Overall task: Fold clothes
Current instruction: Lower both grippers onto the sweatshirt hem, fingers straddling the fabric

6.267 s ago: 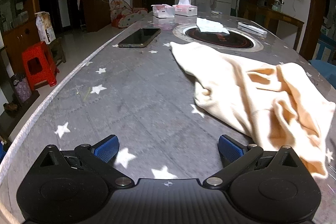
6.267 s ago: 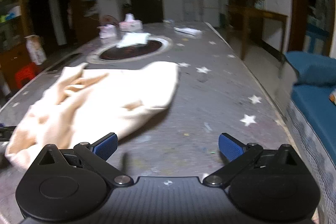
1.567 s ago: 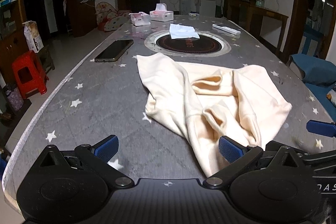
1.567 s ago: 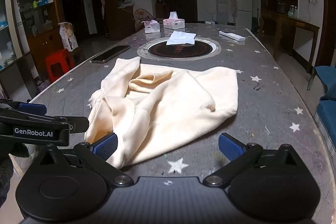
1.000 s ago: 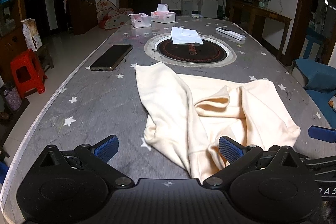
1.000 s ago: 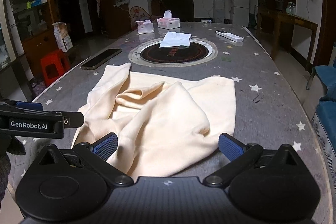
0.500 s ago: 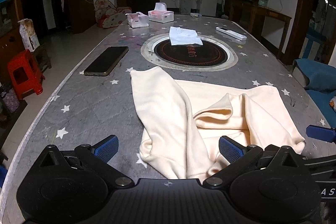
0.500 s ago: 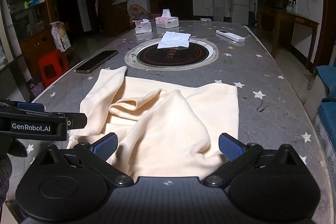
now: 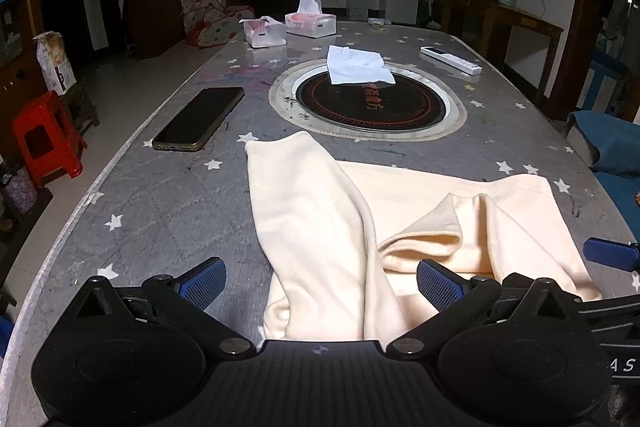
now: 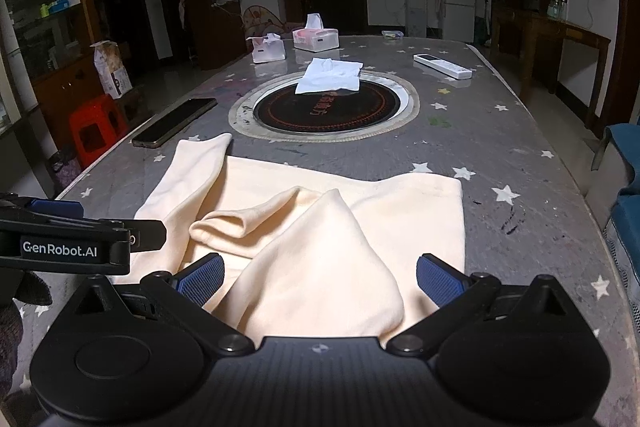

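A cream garment (image 9: 320,227) lies crumpled on the grey star-patterned table (image 9: 160,211), one long flap reaching toward the phone and a raised fold near its middle. My left gripper (image 9: 320,285) is open over the garment's near edge, cloth showing between its blue pads. My right gripper (image 10: 318,279) is open as well, over the near edge of the same garment (image 10: 340,239). The two grippers sit side by side: one of the right gripper's fingers (image 9: 608,254) shows at the left wrist view's right edge. One of the left gripper's fingers (image 10: 56,205) shows at the right wrist view's left edge.
A phone (image 9: 200,119) lies left of the garment. Behind it is a round hob (image 9: 368,103) with a white tissue (image 9: 356,65) on it, then two tissue boxes (image 9: 310,21) and a remote (image 9: 450,60). A red stool (image 9: 44,139) stands left of the table, blue seating (image 9: 608,147) to its right.
Both grippers have come closer together and moved in over the garment's near edge, which now lies between their fingers. Both have stayed open.
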### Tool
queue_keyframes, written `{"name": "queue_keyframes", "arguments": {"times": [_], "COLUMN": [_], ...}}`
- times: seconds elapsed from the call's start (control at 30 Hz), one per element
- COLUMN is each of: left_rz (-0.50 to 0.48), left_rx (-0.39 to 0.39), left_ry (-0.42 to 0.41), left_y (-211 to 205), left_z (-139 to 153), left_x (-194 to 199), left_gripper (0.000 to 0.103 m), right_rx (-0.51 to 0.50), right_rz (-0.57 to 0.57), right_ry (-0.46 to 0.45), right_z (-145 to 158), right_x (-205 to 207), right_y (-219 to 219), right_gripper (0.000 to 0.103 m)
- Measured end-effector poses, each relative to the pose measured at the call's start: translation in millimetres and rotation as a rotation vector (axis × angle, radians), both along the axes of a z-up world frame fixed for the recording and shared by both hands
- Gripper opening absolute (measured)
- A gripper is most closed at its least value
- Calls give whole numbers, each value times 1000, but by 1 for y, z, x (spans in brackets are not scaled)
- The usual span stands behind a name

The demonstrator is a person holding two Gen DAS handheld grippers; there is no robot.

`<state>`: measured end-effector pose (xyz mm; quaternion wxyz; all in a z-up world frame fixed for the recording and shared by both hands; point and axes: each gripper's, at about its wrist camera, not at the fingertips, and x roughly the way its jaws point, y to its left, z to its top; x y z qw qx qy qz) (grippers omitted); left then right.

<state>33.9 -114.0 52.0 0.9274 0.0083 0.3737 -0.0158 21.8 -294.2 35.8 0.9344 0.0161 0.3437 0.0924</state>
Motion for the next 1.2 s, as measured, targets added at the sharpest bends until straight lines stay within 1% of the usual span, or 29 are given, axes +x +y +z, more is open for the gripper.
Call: {"name": "queue_keyframes", "arguments": {"times": [0.37,0.6,0.67,0.73,0.8,1.03,1.13,1.2], "left_rz": [-8,-6,-5,-5,-6,3,4,5], "left_rx": [3,14,16,17,17,14,14,15], "left_ry": [24,36,38,38,36,41,43,45], "left_y": [-5,-7,-6,-6,-6,-3,-3,-3], "left_z": [-9,-17,-19,-20,-20,-21,-22,-22], "left_x": [24,35,38,40,41,44,44,44], "left_gripper": [103,103,103,103,103,103,103,103], "right_rx": [-2,22,24,31,42,68,69,73], "right_rz": [-50,-60,-55,-51,-46,-15,-11,-9], "right_ry": [25,34,37,39,41,43,48,52], "right_z": [-8,-11,-13,-14,-16,-19,-20,-21], "right_x": [30,43,46,48,50,53,54,55], "right_y": [-9,-15,-14,-13,-14,-11,-9,-8], "right_gripper": [103,102,101,97,95,92,87,87]}}
